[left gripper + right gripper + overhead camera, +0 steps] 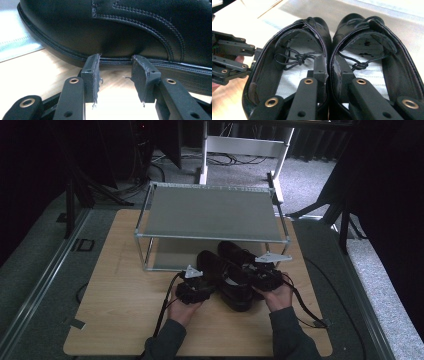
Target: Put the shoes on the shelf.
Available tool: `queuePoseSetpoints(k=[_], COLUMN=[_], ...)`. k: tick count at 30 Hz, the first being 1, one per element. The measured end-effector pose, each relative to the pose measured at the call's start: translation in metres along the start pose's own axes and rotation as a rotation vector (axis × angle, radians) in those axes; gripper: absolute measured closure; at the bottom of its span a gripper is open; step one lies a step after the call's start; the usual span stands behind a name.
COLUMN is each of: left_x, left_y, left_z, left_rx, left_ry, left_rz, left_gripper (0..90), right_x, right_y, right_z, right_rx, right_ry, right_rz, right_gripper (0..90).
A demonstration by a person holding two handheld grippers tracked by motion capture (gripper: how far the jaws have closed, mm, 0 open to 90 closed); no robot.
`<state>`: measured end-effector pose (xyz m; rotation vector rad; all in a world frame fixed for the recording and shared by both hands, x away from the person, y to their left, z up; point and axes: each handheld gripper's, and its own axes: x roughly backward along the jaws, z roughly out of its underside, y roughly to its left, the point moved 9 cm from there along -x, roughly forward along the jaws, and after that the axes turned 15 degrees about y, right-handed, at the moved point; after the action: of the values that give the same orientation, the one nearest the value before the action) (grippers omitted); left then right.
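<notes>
Obstacles: grey two-tier metal-framed shelf rack (210,215) occupied the wooden tabletop's (120,320) far half; pair of black leather lace-up shoes (232,270) blocked its lower opening's right part. Free room: tabletop's left side, near-left corner, rack's top.

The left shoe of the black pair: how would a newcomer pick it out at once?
Start at the metal two-tier rack on the wooden table; the black pair stands just in front of it. The left shoe is nearer the left gripper, whose tips meet its outer sole edge, while the right gripper pinches the adjoining inner walls of both shoes.
</notes>
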<state>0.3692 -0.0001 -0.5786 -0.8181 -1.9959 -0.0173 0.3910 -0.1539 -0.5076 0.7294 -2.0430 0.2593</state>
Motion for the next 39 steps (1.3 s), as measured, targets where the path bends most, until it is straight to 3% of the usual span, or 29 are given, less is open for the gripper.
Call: queuePoseSetpoints(k=[3, 8, 9, 11, 16, 23, 26, 30, 33, 36, 39], left_x=[0.0, 0.0, -0.001, -0.001, -0.003, -0.008, -0.01, -0.008, -0.001, 0.005, 0.01], left_y=[0.001, 0.007, 0.018, 0.025, 0.041, 0.074, 0.08, 0.08, 0.074, 0.066, 0.061], left_z=[-0.001, -0.004, -0.007, -0.009, -0.012, -0.021, -0.024, -0.023, -0.024, -0.023, -0.021], left_rx=[0.006, 0.019, 0.059, 0.079, 0.1, 0.164, 0.182, 0.179, 0.179, 0.161, 0.155], left_ry=[-0.008, -0.014, -0.021, -0.022, -0.009, 0.001, -0.007, -0.018, -0.038, -0.049, -0.057], left_rz=[0.013, -0.015, -0.036, -0.043, -0.084, -0.165, -0.158, -0.145, -0.132, -0.124, -0.112], left_gripper=[57.2, 57.7, 57.8, 58.0, 58.7, 61.5, 61.0, 55.1, 54.1, 52.5, 50.4], right_x=[-0.002, -0.006, -0.012, -0.018, -0.032, -0.055, -0.061, -0.06, -0.052, -0.039, -0.021], right_y=[-0.003, -0.002, 0.0, 0.002, 0.012, 0.024, 0.025, 0.023, 0.02, 0.02, 0.017], right_z=[0.0, -0.004, -0.007, -0.011, -0.017, -0.024, -0.024, -0.021, -0.02, -0.022, -0.02], right_rx=[-0.019, -0.042, -0.06, -0.076, -0.134, -0.217, -0.235, -0.223, -0.19, -0.147, -0.075], right_ry=[-0.001, -0.009, -0.012, -0.014, -0.029, -0.057, -0.057, -0.028, -0.033, -0.053, -0.078], right_rz=[-0.007, -0.005, -0.005, -0.006, 0.019, 0.029, 0.043, 0.016, 0.033, 0.0, 0.034], right_gripper=[81.9, 82.0, 82.1, 82.0, 81.9, 82.1, 80.5, 63.7, 52.1, 46.5, 43.7])
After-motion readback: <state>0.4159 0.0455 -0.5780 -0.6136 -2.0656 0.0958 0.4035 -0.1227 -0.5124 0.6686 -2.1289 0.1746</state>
